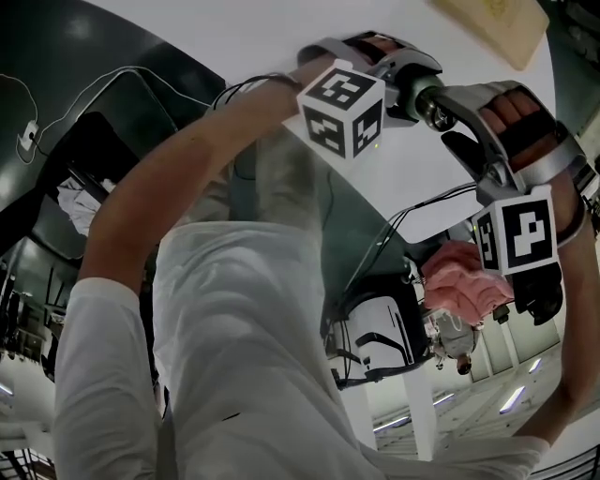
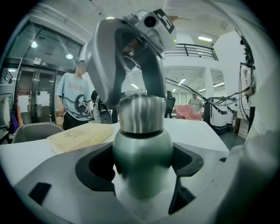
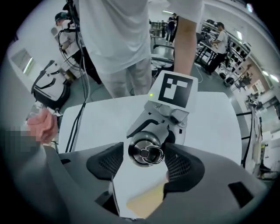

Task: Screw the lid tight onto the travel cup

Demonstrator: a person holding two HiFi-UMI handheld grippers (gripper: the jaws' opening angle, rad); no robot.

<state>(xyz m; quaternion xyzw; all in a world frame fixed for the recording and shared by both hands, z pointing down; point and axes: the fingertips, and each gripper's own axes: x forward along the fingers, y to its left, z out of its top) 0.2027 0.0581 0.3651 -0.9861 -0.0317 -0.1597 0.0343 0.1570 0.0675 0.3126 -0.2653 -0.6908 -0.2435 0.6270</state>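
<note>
Left gripper (image 2: 142, 175) is clamped on the cup (image 2: 143, 148) body, over the tabletop (image 2: 192, 131); only its view shows the steel sides. Right gripper (image 3: 145, 162) is closed on the lid (image 3: 145, 148), whose ringed top only its view shows. The head view shows a board (image 1: 492, 28) near the tabletop's edge

A white surface (image 3: 105, 122) stood in a bright hall with strip lights (image 2: 205, 39), glass doors (image 2: 24, 94), a railed balcony (image 2: 192, 49) and grey floor (image 3: 98, 92).
</note>
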